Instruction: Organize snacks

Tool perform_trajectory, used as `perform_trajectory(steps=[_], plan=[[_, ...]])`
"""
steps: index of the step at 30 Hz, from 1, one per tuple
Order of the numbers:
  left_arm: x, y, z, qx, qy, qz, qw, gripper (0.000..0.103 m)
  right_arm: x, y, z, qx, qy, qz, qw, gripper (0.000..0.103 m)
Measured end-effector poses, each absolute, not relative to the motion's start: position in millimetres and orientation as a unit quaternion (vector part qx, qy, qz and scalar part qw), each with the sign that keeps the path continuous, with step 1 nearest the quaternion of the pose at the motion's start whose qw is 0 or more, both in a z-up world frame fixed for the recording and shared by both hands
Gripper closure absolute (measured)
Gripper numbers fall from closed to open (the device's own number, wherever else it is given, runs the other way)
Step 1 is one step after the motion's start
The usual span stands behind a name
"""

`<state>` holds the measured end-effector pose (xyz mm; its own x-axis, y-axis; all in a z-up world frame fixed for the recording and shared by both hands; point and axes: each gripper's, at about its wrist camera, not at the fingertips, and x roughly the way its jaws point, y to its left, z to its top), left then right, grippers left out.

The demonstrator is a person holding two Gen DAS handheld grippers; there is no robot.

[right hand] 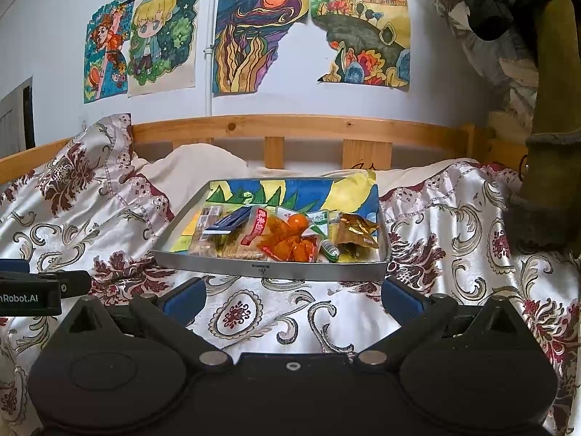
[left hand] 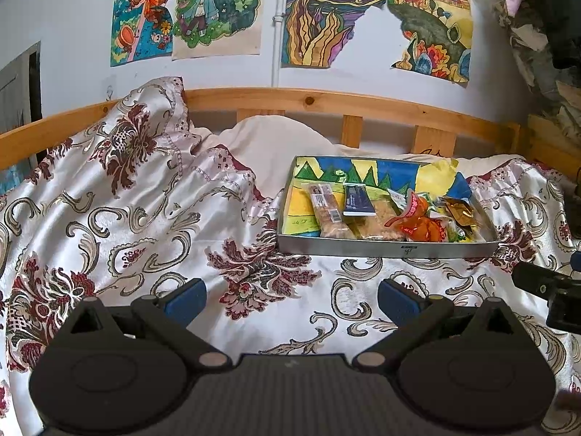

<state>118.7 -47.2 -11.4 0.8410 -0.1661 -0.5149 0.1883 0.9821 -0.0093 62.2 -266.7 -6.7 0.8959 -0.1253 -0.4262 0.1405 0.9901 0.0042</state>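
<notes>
Looking from left to right, we see the floral satin bedspread (left hand: 145, 218) heaped high at the left of the bed, against the wooden bed rail (left hand: 326, 100); a white pillow (left hand: 268, 138) sits behind it, and coloured drawings (left hand: 214, 11) hang on the wall above.

We hold the left hand-held gripper (left hand: 292, 299) low over the bedspread with its blue-padded fingers spread wide and nothing between them; the metal tray (left hand: 381, 249) lies ahead of it and to its right. In the right wrist view, the left hand-held gripper shows only as a black edge at the far left.

The tray rests on the bedspread, lined with a painted sheet (right hand: 290, 190); the snacks are gathered inside it. From left we find a long clear-wrapped bar (left hand: 328, 214), then a dark blue packet (left hand: 357, 200) lying over a pale biscuit pack (left hand: 377, 219), then an orange packet (right hand: 287, 238) near the middle, a small green-and-white packet (right hand: 330, 249) beside it, and a gold foil packet (right hand: 356, 232) toward the right wall.

The right hand-held gripper (right hand: 294, 298) hovers just short of the tray's near wall, fingers likewise spread and holding nothing; the tray sits roughly centred ahead of it.
</notes>
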Motion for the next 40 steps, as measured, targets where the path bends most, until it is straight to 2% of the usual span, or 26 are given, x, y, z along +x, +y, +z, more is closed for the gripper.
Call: perform_trajectory(steps=[40], plan=[[117.4, -47.6, -14.6, 0.039, 0.273, -0.082, 0.958, 0.001, 63.9, -263.9, -12.4, 0.014, 0.23, -0.064, 0.971, 0.001]])
